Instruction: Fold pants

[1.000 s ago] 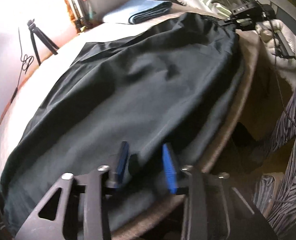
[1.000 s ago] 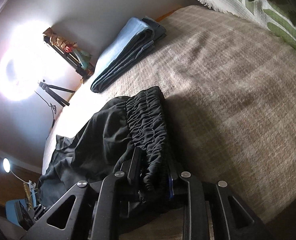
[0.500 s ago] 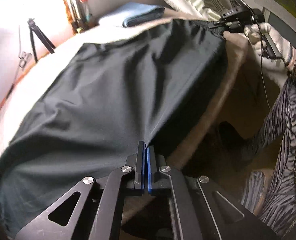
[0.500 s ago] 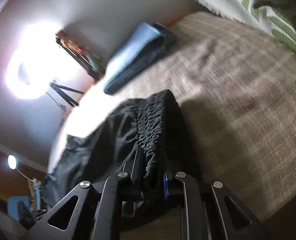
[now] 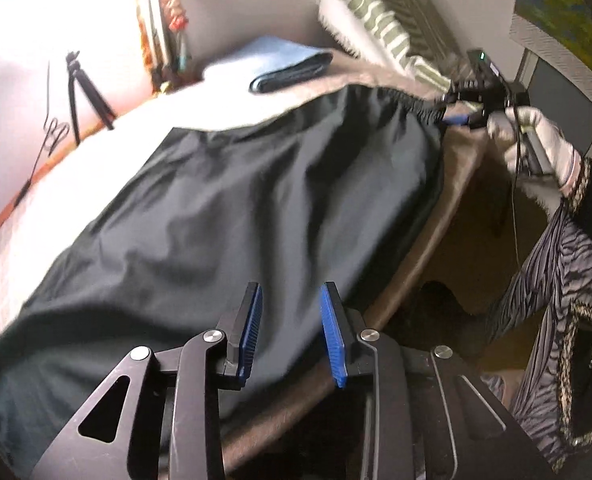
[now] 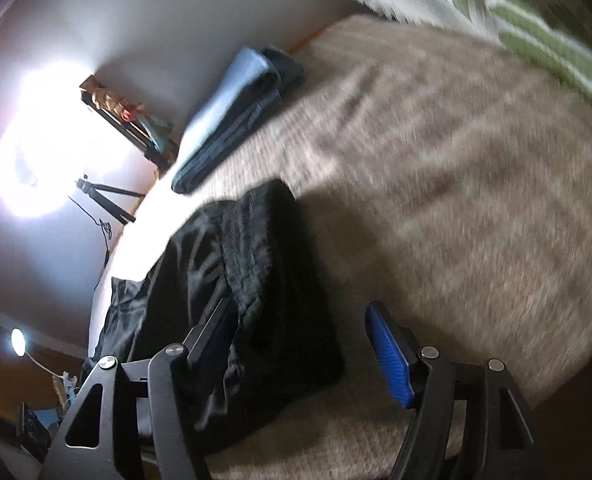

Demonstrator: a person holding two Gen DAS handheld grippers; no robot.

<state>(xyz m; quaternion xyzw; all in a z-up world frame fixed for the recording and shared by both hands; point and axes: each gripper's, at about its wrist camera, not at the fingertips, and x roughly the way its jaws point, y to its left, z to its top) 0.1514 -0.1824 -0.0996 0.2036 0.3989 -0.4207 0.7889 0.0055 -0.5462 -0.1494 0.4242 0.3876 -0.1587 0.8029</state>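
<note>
Black pants lie spread along the near edge of a beige plaid bed. Their elastic waistband is at the far right in the left wrist view and shows in the right wrist view. My left gripper is open just above the pants' near edge, holding nothing. My right gripper is open at the waistband corner, which lies loose between the jaws. It also shows in the left wrist view, held by a gloved hand.
A folded blue garment lies at the far side of the bed, also in the right wrist view. A green-striped blanket is at the head. A small tripod and a rack stand by the wall. A bright lamp glares.
Both grippers were shut on the pants half a second ago and have now opened and let go. The pants have dropped flat on the bed.
</note>
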